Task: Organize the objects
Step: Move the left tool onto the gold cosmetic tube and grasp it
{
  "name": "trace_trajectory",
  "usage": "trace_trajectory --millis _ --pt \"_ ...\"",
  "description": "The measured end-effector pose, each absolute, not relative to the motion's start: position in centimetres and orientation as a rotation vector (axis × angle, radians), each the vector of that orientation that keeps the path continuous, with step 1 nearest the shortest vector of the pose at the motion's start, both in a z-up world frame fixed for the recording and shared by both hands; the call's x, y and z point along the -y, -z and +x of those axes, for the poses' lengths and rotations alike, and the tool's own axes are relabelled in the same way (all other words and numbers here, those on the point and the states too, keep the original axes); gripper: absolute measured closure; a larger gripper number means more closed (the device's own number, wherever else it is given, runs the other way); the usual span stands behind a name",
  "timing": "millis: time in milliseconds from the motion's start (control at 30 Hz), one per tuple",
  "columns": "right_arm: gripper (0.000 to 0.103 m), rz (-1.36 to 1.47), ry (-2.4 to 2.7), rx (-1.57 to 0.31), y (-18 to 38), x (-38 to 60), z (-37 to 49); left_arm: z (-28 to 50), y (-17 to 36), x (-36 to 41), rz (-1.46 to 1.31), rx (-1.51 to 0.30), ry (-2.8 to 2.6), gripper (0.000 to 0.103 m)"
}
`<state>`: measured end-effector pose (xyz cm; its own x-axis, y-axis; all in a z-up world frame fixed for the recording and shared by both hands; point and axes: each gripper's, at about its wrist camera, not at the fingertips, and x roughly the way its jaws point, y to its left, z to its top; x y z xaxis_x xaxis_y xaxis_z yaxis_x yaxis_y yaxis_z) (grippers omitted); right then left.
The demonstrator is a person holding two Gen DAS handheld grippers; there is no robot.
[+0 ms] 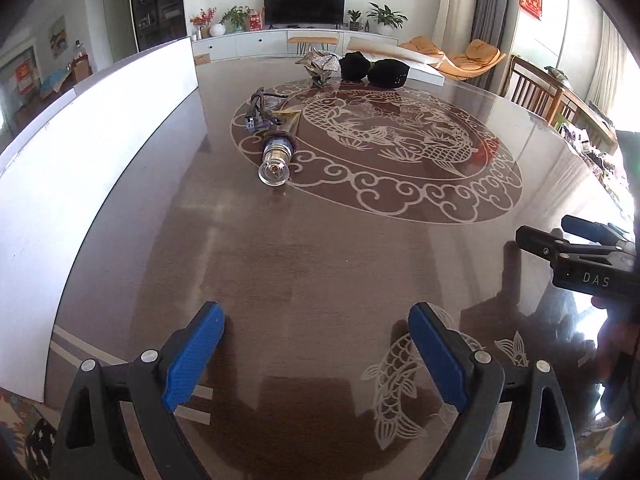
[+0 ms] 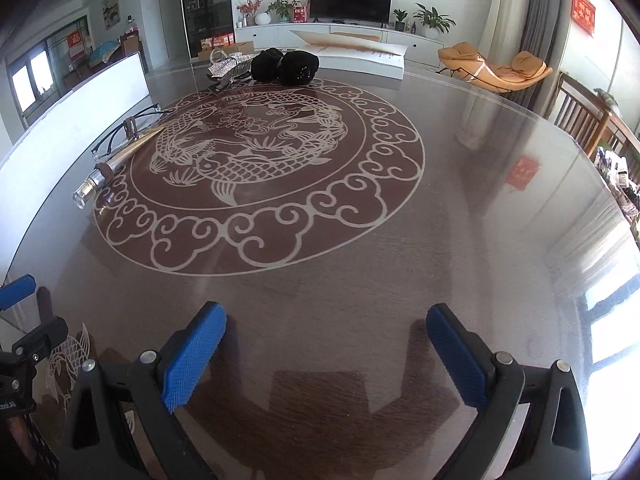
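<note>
1. Left wrist view: your left tongs (image 1: 316, 354) are spread wide with nothing between the blue pads, hanging over bare desk (image 1: 320, 264) short of the fish medallion (image 1: 376, 148). That medallion is the landmark for everything below.
2. Same view: a glass-capped bottle (image 1: 276, 158) lies on its side on the medallion's near-left rim, cap end towards you. Its long axis runs roughly away from the tongs, up and slightly right in the picture. It sits ahead and a bit left of the tongs, well apart.
3. Just behind the bottle, on the left rim: glasses (image 1: 260, 106) touching or overlapping the bottle's far end. I can't tell which.
4. Past the medallion's far edge: a silver crumpled thing (image 1: 320, 64) and a black bundle (image 1: 374, 67), side by side.
5. Your right tongs (image 1: 560, 238) enter from the right edge, off the medallion's near-right side.
6. Right wrist view: the right tongs (image 2: 326, 354) are also wide apart and empty, over bare desk (image 2: 460, 240) on the medallion's (image 2: 260, 160) near side.
7. From here the bottle (image 2: 100, 178) is far left on the medallion's left rim, axis running diagonally, cap end down-left. The glasses (image 2: 120, 136) are just behind it. The black bundle (image 2: 286, 65) is beyond the far edge.
8. My read: nothing has been picked up yet. The left hand is nearer the bottle and roughly in line with its axis, so the wrist would need rolling for the pads to close across the body rather than on the ends. The round body may roll.
</note>
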<state>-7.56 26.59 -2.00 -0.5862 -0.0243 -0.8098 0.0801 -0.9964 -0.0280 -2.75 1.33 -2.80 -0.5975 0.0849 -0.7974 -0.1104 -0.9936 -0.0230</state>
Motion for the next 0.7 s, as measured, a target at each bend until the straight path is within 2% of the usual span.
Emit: trace_trajectory --millis 233,300,567,700 --pt "0.001 1.41 2.75 -0.062 2.2 -26.7 -7.6 -2.7 3.0 -1.0 -1.327 -0.077 -2.745 0.008" --pt "0.0 1.417 2.755 -0.055 2.3 -26.8 -7.7 -2.7 3.1 -0.8 -1.344 -0.073 -2.744 0.0" --pt "0.0 1.418 2.756 -0.057 2.3 -26.7 -7.7 -2.8 2.9 -0.7 -1.35 -0.063 -2.746 0.0" --pt "0.0 1.418 2.756 -0.057 2.3 -26.7 -7.7 -6.4 2.8 -1.1 -1.44 -0.08 -2.686 0.0"
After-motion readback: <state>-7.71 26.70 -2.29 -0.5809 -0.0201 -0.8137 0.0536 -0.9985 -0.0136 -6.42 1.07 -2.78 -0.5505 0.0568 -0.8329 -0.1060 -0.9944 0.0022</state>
